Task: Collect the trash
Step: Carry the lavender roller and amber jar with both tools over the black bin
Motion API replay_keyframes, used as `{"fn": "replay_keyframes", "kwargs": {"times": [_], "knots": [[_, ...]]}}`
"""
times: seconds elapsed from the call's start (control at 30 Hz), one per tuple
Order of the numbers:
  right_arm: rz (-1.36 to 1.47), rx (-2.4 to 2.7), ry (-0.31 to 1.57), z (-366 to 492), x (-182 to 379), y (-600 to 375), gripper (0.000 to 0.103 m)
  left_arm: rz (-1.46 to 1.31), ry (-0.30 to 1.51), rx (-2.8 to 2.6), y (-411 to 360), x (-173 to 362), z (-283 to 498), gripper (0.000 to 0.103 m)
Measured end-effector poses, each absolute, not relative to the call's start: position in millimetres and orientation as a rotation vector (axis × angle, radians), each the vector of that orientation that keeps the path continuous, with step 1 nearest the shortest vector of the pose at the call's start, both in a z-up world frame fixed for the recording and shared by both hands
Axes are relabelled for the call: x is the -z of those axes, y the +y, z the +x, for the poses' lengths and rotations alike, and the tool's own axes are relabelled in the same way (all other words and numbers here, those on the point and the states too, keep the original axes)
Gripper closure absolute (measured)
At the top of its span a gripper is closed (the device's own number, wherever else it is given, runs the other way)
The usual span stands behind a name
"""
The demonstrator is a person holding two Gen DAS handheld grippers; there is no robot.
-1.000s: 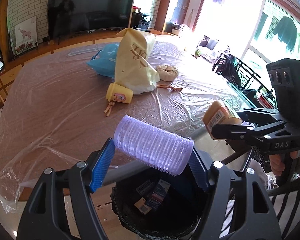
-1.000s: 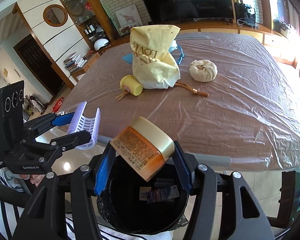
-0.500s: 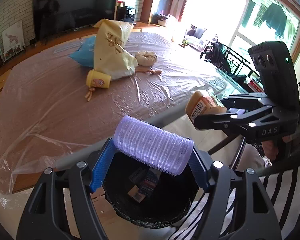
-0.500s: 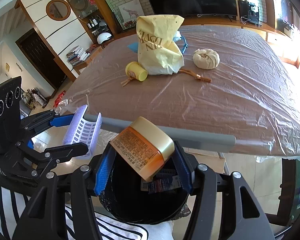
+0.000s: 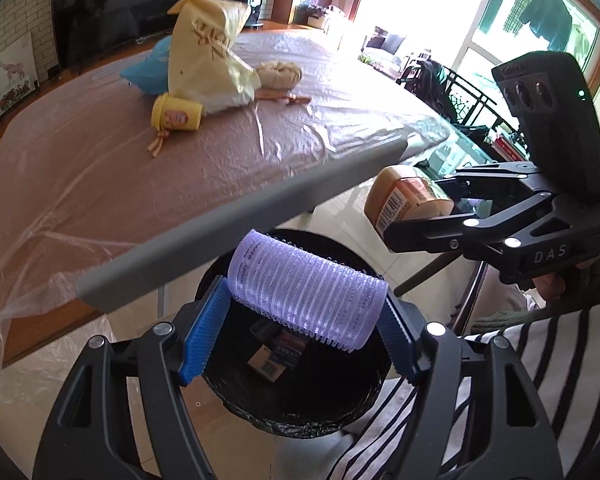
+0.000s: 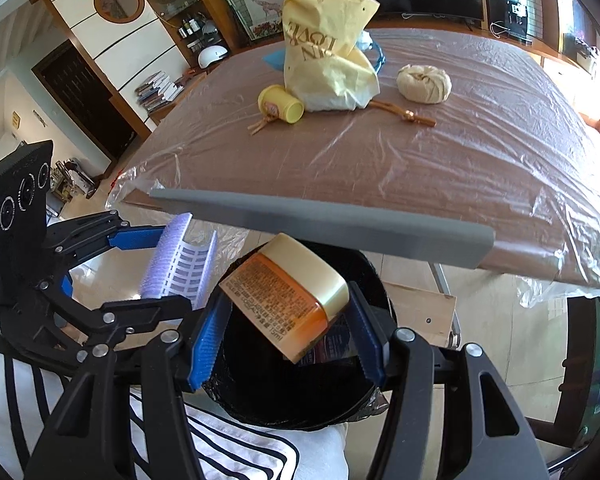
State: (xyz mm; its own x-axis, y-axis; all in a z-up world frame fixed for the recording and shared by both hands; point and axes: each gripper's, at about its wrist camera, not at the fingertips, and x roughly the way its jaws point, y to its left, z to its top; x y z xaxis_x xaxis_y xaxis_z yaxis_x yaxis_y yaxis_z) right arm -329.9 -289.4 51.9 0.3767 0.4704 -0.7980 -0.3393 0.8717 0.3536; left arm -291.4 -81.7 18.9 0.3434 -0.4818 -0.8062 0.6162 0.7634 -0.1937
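Observation:
My left gripper (image 5: 300,320) is shut on a lilac hair roller (image 5: 304,288) and holds it over the black trash bin (image 5: 364,408). The roller also shows in the right wrist view (image 6: 180,264). My right gripper (image 6: 288,328) is shut on an orange jar with a cream lid (image 6: 288,300), tilted, over the same bin (image 6: 260,408). The jar shows in the left wrist view (image 5: 404,200) right of the roller. Several wrappers lie in the bin.
The plastic-covered table (image 6: 380,160) stands behind the bin, with a grey front edge (image 6: 320,220). On it are a yellow paper bag (image 6: 328,64), a yellow cup (image 6: 280,104), a beige bundle (image 6: 424,84) and a blue bag (image 5: 152,72). A striped shirt (image 6: 220,448) lies below the grippers.
Both grippers have moved back and down from the table edge, to above the bin. Their holds on the roller and the jar have not changed.

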Motion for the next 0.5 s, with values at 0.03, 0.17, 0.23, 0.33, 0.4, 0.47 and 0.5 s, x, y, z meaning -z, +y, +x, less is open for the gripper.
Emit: {"fn": "replay_keyframes", "kwargs": {"times": [0.03,0.17,0.23,0.33,0.4,0.47,0.5], "knots": [[0.133,-0.520,1.071,-330.7,-49.4,-287.7,0.046,0.155,1.000,0.716,-81.7,-15.5,-290.9,0.031],[0.105,-0.518,1.097,-333.8,-39.4,-282.2,0.046,0.169,1.030,0.705,-82.7,-3.1,-289.1,0.031],[0.097,-0.517,1.109,-334.0,-33.7,-280.4,0.046,0.181,1.041,0.701,-83.3,2.7,-288.8,0.031],[0.087,-0.516,1.127,-333.7,-25.6,-278.1,0.046,0.199,1.055,0.696,-84.1,9.9,-289.0,0.031],[0.083,-0.514,1.139,-333.8,-21.0,-277.7,0.046,0.208,1.063,0.693,-84.0,13.8,-289.1,0.031],[0.085,-0.512,1.152,-333.8,-16.5,-278.6,0.046,0.218,1.073,0.692,-84.0,17.7,-289.0,0.031],[0.083,-0.511,1.157,-333.7,-14.2,-278.4,0.046,0.223,1.076,0.691,-83.9,20.0,-288.6,0.031]]}}
